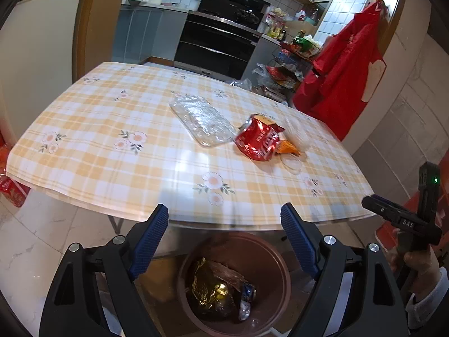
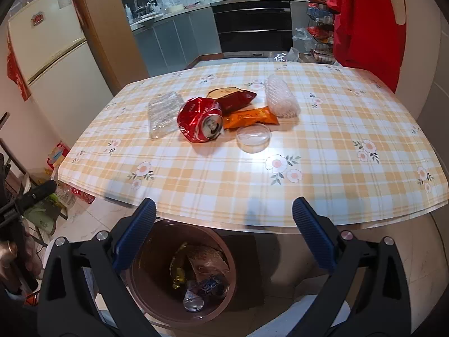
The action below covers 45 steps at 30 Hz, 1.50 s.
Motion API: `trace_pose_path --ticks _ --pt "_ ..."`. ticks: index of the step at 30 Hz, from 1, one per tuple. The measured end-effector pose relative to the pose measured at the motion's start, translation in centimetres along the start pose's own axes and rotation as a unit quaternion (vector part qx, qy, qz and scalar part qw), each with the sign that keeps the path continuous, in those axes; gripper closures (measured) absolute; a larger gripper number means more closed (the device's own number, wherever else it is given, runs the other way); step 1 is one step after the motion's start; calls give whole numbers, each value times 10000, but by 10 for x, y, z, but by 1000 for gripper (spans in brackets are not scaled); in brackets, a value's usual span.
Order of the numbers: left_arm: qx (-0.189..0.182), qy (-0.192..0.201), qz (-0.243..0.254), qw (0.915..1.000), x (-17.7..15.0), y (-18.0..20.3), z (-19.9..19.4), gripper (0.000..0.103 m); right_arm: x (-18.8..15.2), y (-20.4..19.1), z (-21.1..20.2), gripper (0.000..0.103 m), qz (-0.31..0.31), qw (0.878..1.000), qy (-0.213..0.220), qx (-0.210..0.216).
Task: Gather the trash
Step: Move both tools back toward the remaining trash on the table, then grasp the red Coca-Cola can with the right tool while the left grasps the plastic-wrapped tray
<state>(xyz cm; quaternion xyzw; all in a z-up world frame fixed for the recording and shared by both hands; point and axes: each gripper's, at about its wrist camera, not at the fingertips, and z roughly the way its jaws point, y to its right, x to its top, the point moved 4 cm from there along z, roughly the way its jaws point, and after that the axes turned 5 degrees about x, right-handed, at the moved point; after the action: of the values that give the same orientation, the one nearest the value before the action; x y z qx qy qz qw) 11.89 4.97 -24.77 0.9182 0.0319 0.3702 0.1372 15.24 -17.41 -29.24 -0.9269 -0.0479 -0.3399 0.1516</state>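
On the checked yellow tablecloth [image 2: 308, 146] the crushed red drink can [image 2: 200, 123] lies against orange wrappers; both spread, empty grippers [image 1: 224, 236] [image 2: 224, 224] hover above the brown bin [image 2: 224, 295]. A hasty pinch could drag neighbours off the edge.

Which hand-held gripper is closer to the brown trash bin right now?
Left, by a small margin. The left hand-held gripper hangs right above the brown trash bin; the right hand-held gripper sits just off its right side.
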Motion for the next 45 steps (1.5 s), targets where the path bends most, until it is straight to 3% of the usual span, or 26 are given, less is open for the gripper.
trace_pose_path --ticks 14,19,26,32,38,41,45 --pt "97 -59 -48 9999 29 -6 27 23 -4 20 26 7 129 9997 -224 -25" --pt "140 -104 -16 9998 37 -5 43 23 8 22 44 8 -20 9996 -279 58" --pt "201 -180 18 9996 56 -8 72 23 51 14 97 18 -111 9986 -288 418" --pt "269 -279 -24 9992 74 -16 103 23 97 -4 167 23 -248 9975 -422 509" --pt "311 -424 -109 9986 86 -25 133 23 117 -13 224 30 17 9970 -675 382" --pt "300 -518 -171 9981 91 -30 148 23 118 -8 232 52 199 9967 -742 262" --pt "261 -631 -177 9975 97 -29 168 23 117 0 220 54 303 9976 -535 330"
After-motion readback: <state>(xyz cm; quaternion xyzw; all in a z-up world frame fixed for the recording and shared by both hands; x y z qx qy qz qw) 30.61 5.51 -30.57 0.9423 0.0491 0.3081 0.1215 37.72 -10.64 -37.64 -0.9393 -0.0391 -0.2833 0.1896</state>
